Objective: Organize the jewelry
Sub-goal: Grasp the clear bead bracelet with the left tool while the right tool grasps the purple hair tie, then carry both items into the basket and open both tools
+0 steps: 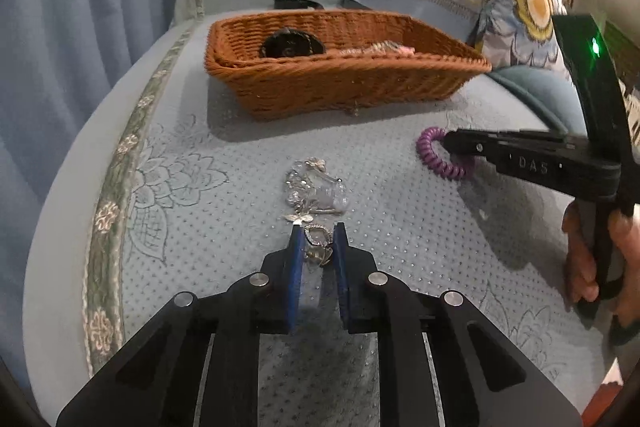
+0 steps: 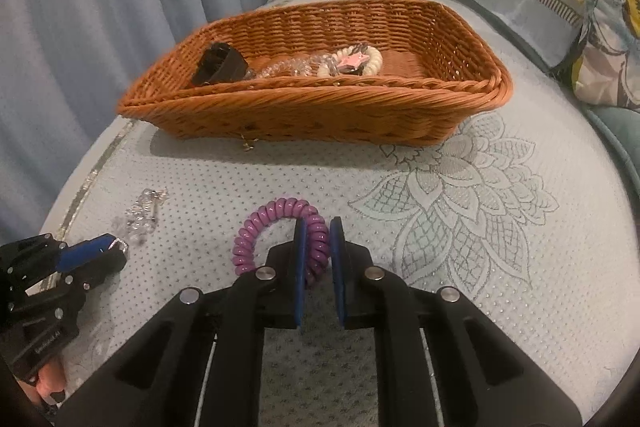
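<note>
Bracelet (image 1: 314,195), silver and clear, on bed (image 1: 240,163), near end between left claw (image 1: 318,231) pads. Right claw (image 2: 318,227) straddles purple coil (image 2: 280,223); grip uncertain. Basket (image 2: 320,107) far.

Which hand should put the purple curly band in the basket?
The right one, probably. The right gripper already has its fingers around the purple spiral band, and the wicker basket sits straight ahead. The left gripper is busy at the silver bracelet.
</note>
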### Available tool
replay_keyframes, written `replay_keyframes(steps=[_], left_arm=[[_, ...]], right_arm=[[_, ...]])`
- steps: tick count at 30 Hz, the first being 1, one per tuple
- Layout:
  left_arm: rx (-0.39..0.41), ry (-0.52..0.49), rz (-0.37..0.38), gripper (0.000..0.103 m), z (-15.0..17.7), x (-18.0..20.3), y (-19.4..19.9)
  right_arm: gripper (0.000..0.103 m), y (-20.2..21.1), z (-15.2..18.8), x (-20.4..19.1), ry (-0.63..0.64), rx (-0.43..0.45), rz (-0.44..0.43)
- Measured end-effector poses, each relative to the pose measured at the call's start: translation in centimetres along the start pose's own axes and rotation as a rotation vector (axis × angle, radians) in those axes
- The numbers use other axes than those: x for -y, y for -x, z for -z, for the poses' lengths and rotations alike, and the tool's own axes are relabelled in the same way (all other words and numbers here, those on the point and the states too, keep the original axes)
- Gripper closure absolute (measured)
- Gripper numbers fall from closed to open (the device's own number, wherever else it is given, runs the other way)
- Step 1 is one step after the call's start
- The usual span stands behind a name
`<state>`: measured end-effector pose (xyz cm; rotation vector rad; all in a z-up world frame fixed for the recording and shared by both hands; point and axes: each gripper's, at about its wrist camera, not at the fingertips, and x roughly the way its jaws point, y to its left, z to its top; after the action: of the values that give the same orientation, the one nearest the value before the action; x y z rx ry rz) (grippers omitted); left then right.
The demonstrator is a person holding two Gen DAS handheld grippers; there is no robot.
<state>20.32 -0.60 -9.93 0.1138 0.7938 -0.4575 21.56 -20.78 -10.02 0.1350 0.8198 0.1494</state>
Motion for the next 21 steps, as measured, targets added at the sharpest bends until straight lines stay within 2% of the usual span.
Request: replay_keyframes(steps=[3,9,16,21], left_arm=[[0.069,0.07,0.087,0.09,0.4,-1.3,2.1],[0.136,0.154,0.197,0.09,1.1,-2.9,4.9],[0.188,0.138,0.201,0.09,-0.7,-2.8,6.1],[0.253,0.132,0.203,0.09,-4.1,-2.5,6.4]], right_arm=[[0.094,1.3,0.3,0.1,0.0,0.047,-0.032],[0.094,3.0,1.3,0.2,-0.01,0.077,-0.059],[0.094,5.2,1.0,0.2,-0.036,0.115,-0.086],[0.094,7.6,-2.6,0.4,-0.02,0.188,-0.084]])
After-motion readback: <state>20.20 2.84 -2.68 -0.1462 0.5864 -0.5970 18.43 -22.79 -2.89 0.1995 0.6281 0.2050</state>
